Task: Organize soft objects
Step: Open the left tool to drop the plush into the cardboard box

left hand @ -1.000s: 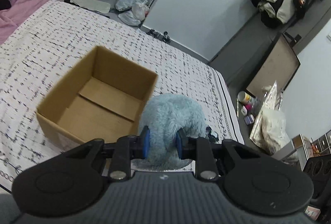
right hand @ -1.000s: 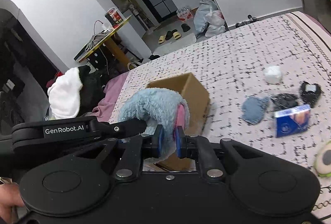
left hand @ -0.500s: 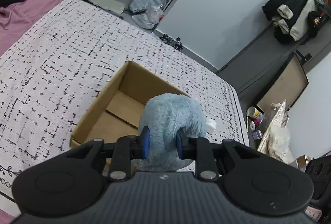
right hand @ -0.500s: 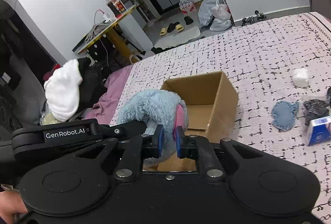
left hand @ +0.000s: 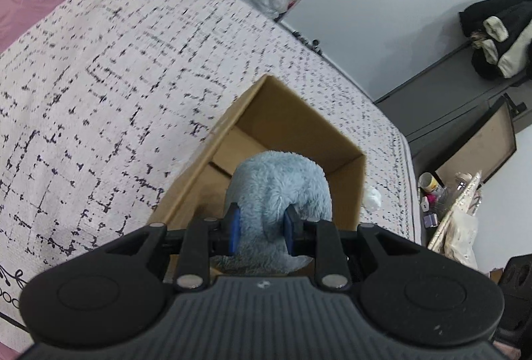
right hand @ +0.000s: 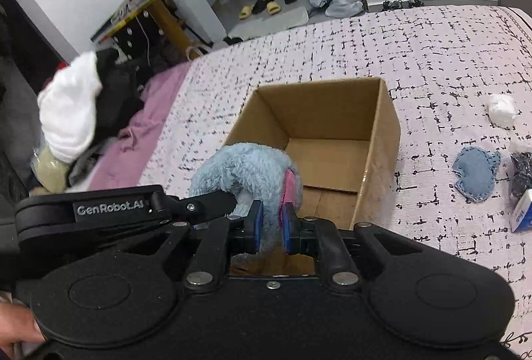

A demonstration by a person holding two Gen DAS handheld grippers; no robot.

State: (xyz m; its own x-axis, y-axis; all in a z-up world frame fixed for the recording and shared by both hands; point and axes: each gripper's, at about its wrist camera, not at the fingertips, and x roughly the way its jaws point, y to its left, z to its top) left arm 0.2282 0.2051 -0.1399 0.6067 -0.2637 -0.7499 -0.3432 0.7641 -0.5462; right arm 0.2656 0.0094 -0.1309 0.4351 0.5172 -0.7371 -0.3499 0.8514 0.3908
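Box nearer now under plush; denim pouch beside.

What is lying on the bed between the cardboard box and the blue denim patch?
Nothing; in the right wrist view only bare patterned bedspread separates the cardboard box from the denim patch.

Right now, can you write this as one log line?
left gripper: shut on blue plush toy | right gripper: same | over cardboard box
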